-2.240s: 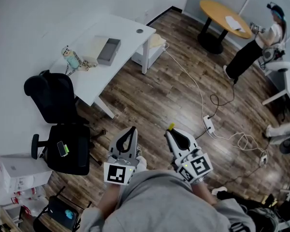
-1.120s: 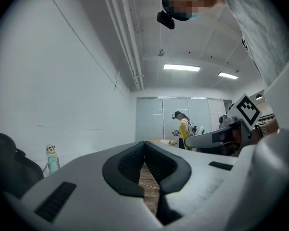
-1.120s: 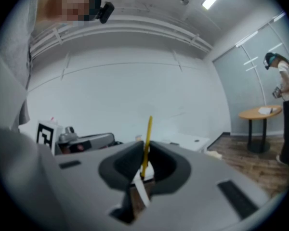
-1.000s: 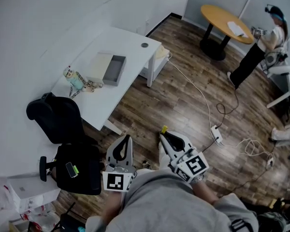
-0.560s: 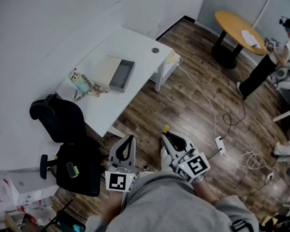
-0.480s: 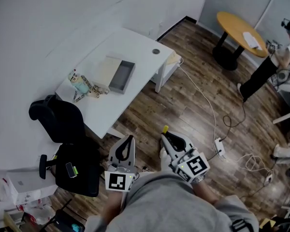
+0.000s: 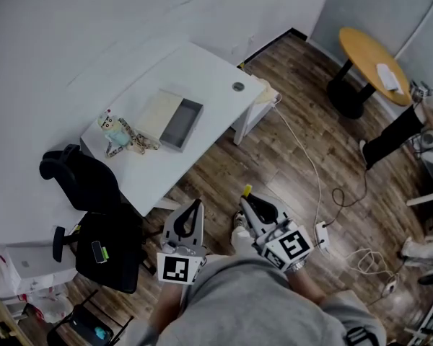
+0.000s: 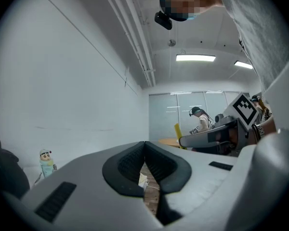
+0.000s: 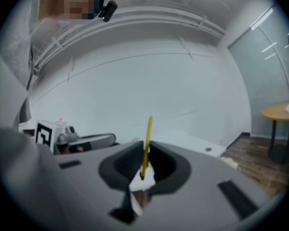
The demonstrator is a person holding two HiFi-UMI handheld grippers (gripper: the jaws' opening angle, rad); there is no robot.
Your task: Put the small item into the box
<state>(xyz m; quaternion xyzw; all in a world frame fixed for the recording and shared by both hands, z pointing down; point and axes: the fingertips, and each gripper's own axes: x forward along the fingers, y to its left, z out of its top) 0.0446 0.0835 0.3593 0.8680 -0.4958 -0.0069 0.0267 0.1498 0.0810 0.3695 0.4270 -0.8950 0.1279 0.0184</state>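
Observation:
A grey open box (image 7: 182,125) lies on the white desk (image 7: 202,71), with a beige lid (image 7: 159,112) beside it and a small figurine (image 7: 114,132) to its left. Both grippers are held close to my body, above the wooden floor and well short of the desk. My right gripper (image 7: 245,197) is shut on a thin yellow item (image 7: 247,190), which sticks up from between the jaws (image 9: 146,146). My left gripper (image 7: 196,205) is shut with nothing in it (image 8: 144,144). The figurine (image 8: 46,161) also shows in the left gripper view.
A black office chair (image 7: 94,193) stands between me and the desk's left end. Cables and a power strip (image 7: 321,233) lie on the floor to the right. Farther off are a round wooden table (image 7: 372,56) and another person (image 7: 411,121). Boxes (image 7: 22,262) sit at the lower left.
The view has shifted, and the desk and box now sit nearer the middle of the picture. Both grippers keep the same pose, with the yellow item still held in the right one.

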